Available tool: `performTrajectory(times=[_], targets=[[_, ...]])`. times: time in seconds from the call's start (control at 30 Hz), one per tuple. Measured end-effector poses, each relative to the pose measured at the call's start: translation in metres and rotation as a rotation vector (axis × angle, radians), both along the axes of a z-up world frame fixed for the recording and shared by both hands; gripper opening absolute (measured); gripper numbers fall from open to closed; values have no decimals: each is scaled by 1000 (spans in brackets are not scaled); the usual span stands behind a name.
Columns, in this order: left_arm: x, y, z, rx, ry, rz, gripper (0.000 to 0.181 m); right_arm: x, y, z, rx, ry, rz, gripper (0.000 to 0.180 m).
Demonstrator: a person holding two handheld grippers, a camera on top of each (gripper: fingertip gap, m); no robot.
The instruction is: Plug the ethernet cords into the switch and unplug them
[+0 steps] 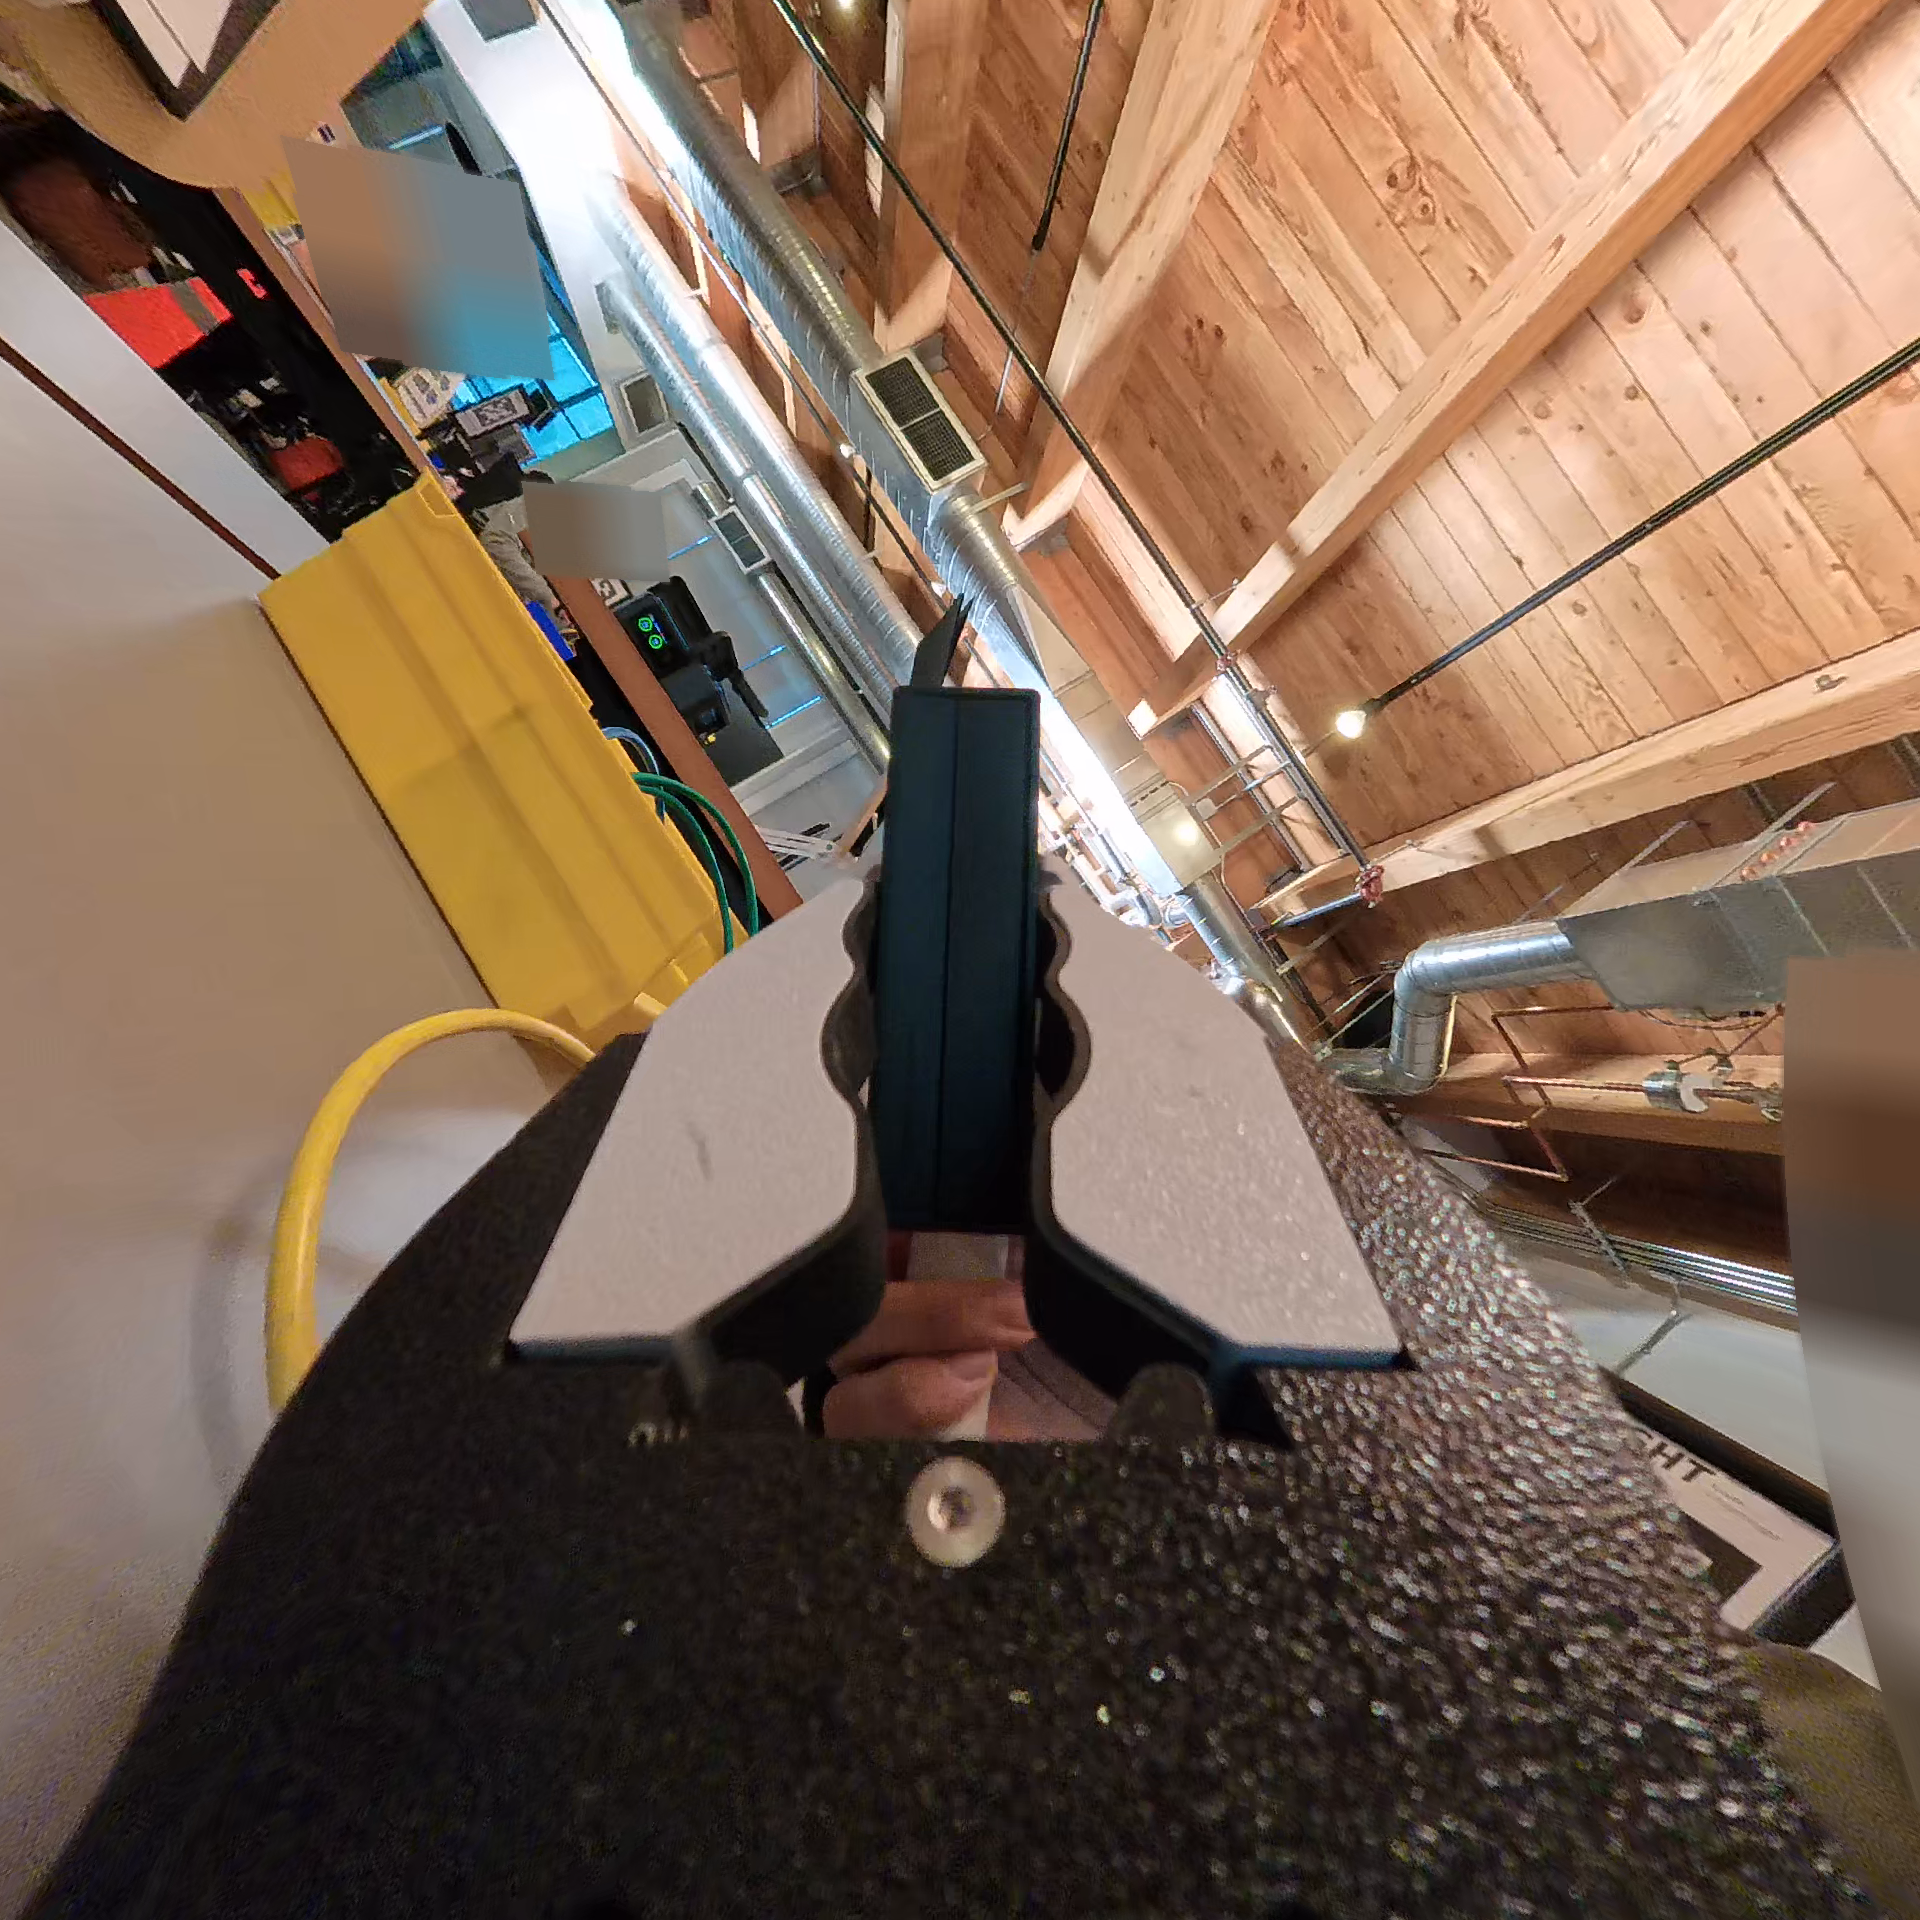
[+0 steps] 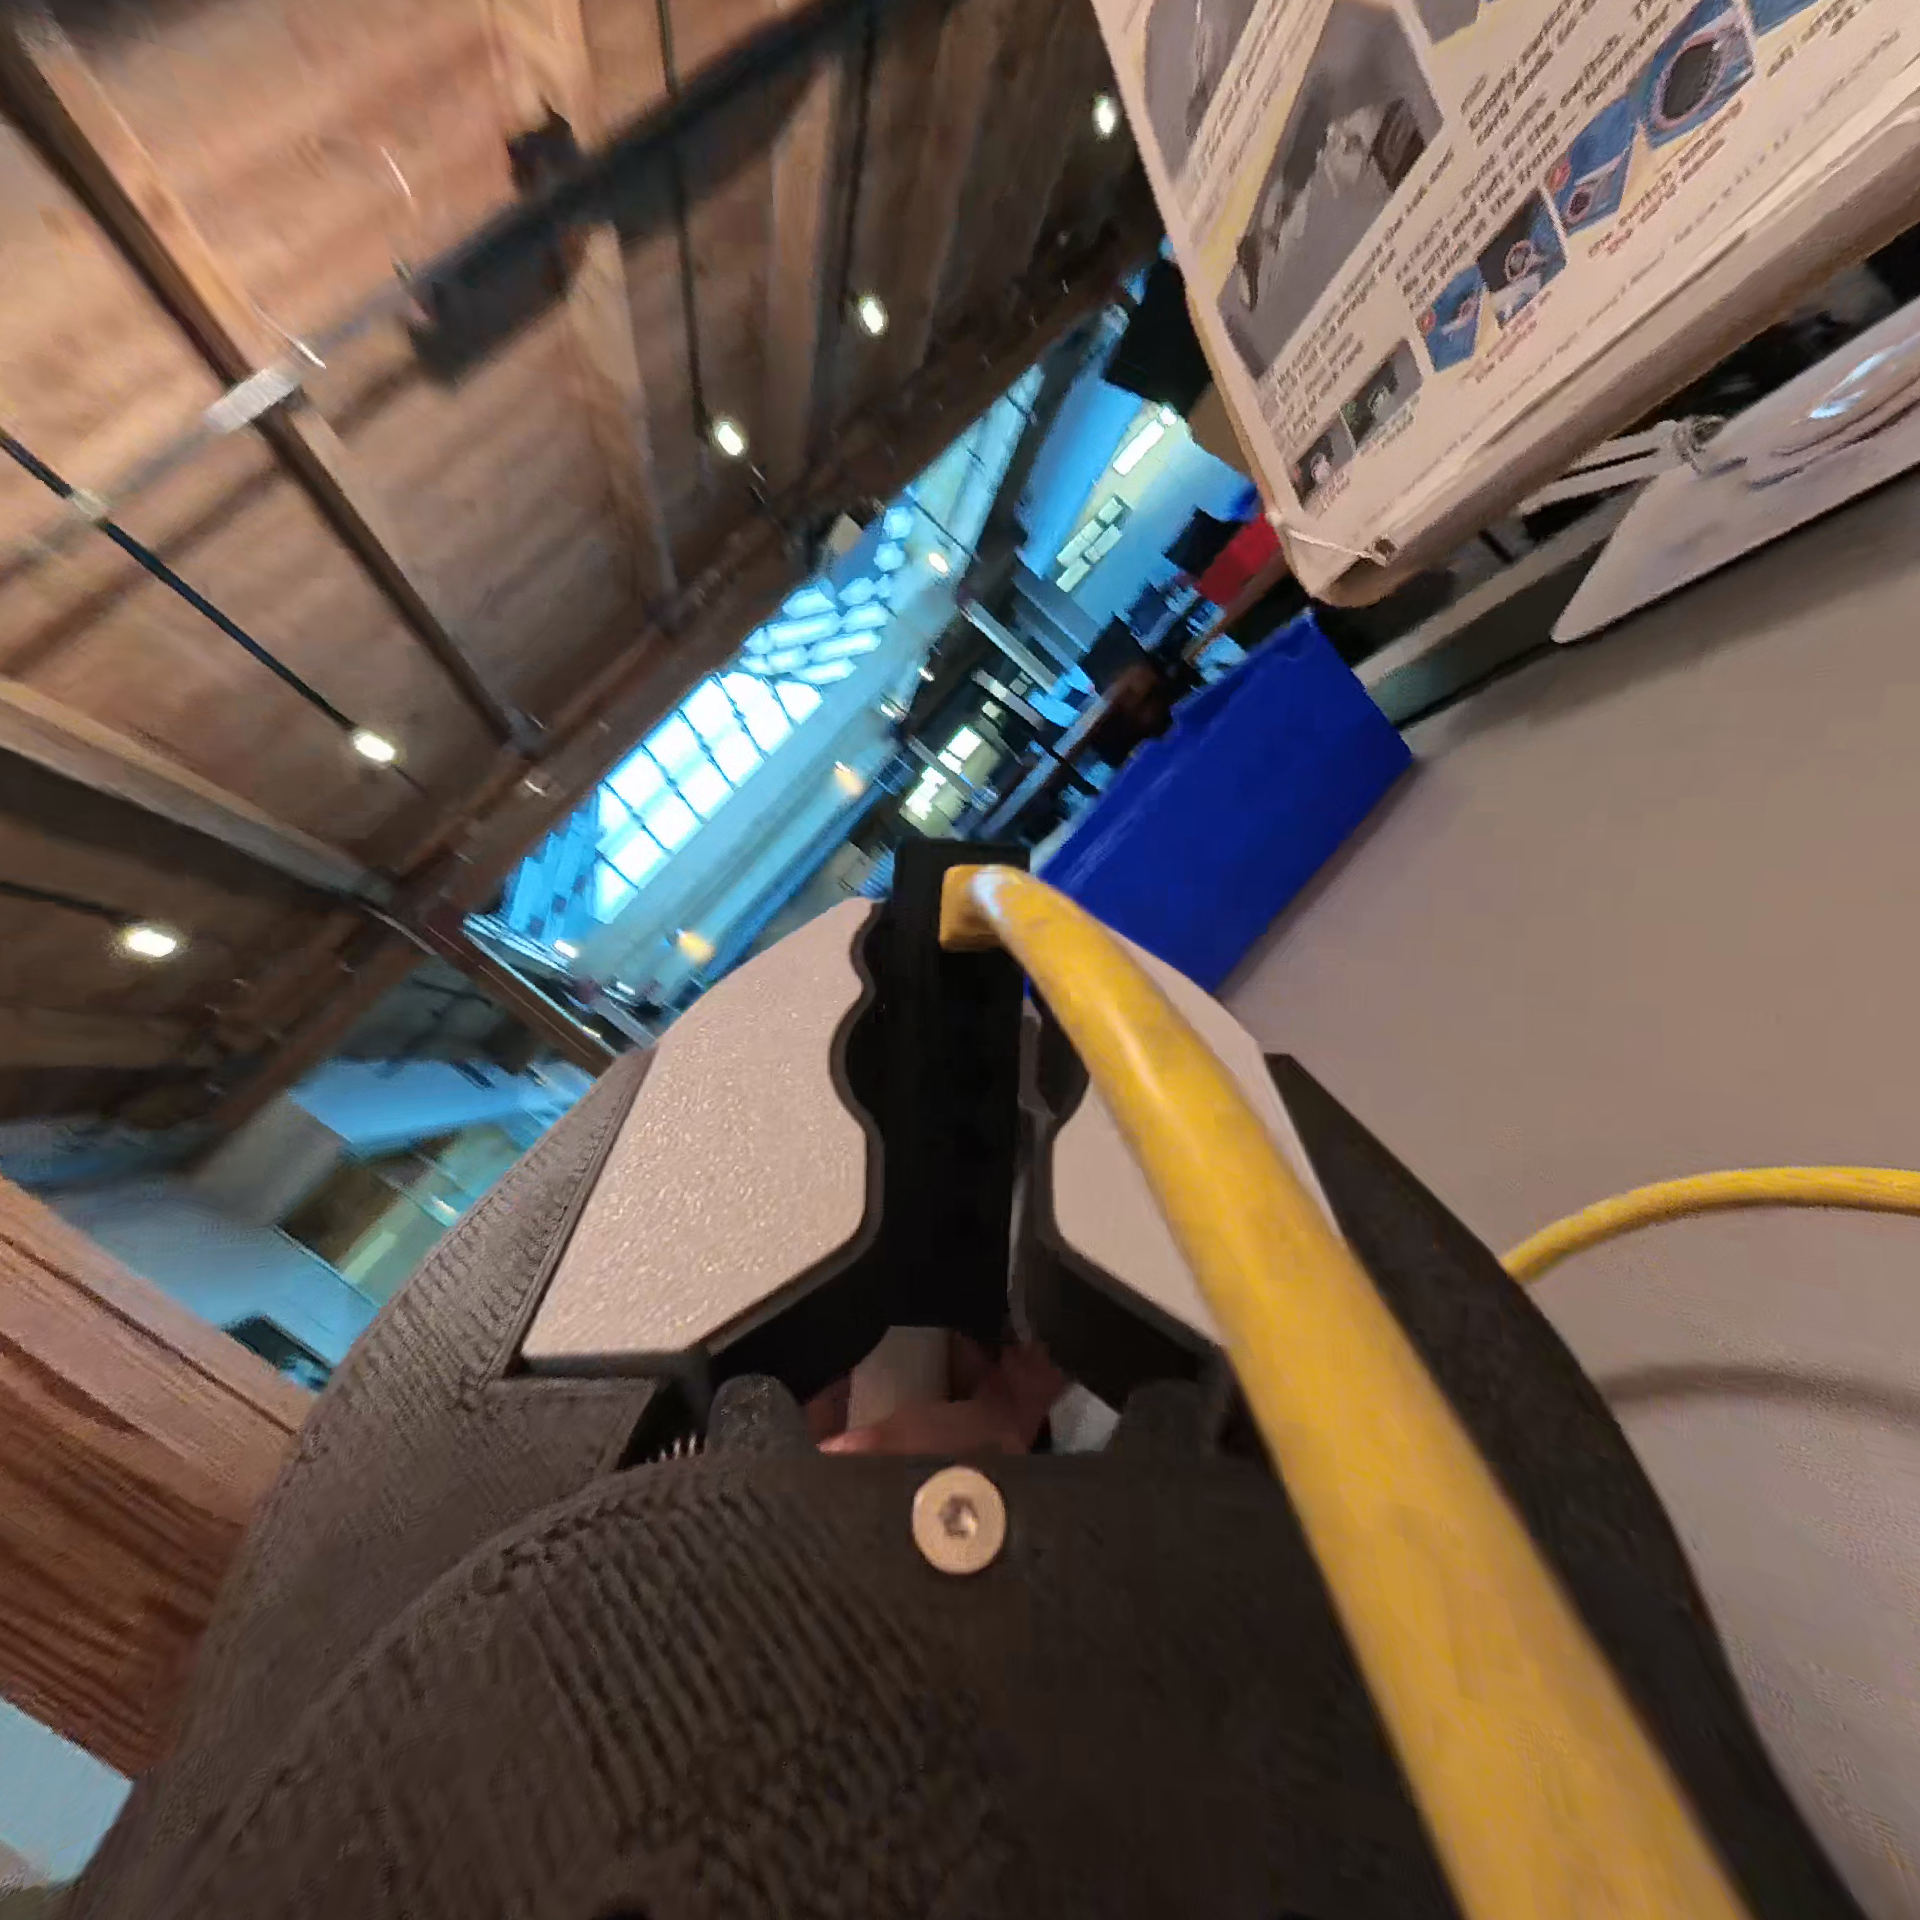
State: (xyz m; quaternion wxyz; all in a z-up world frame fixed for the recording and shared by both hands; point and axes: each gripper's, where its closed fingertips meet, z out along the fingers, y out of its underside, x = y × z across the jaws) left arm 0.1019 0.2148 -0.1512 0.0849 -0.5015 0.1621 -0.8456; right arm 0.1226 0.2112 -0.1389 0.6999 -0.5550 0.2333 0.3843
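In the left wrist view my left gripper (image 1: 956, 727) is shut, its two black fingers pressed together and tilted up toward the ceiling. A thin black sliver (image 1: 948, 639) pokes out past the tips; I cannot tell what it is. A loop of yellow ethernet cord (image 1: 296, 1195) lies on the pale table (image 1: 125, 831) to its left. In the right wrist view my right gripper (image 2: 961, 883) is shut on the end of a yellow ethernet cord (image 2: 1195, 1143). The cord runs back over the right finger and loops onto the grey table (image 2: 1610, 935). The switch is not in view.
A yellow bin (image 1: 478, 748) holding green cable (image 1: 707, 831) stands left of the left gripper. A blue bin (image 2: 1226, 810), a board with a printed sheet (image 2: 1455, 260) and a white device (image 2: 1766, 468) stand beyond the right gripper. A person's hand shows behind each gripper's fingers.
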Motion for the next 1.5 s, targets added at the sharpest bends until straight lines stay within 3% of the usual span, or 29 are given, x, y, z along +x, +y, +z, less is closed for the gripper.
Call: performTrajectory(times=[0.17,0.5,0.77,0.93,0.97,1.17,1.27,1.33,1.43,1.5], targets=[[5,-6,-4,49,49,30,27,9,-6,-3,101,133,28,25],[6,0,-10,40,127,155,27,11,-2,-14,102,227,-2,23],[-1,-12,-19,269,194,-98,27,1,-4,-16,-31,122,234,24],[-3,-26,-26,374,260,-224,39,-12,-1,-17,-43,112,307,24],[-4,-30,-26,379,260,-244,30,-12,-1,-16,-40,100,297,24],[0,-23,-26,207,238,-260,29,-8,-1,-24,-78,84,243,25],[-3,-15,-31,222,281,-283,29,-28,-17,-36,-194,4,358,42],[-5,-6,-32,249,312,-285,29,-51,-39,-33,-224,-121,494,32],[-5,8,-29,298,353,-289,29,-69,-64,-28,-295,-378,546,40],[-5,6,-26,329,365,-363,29,-74,-76,-4,-218,-528,546,42]])
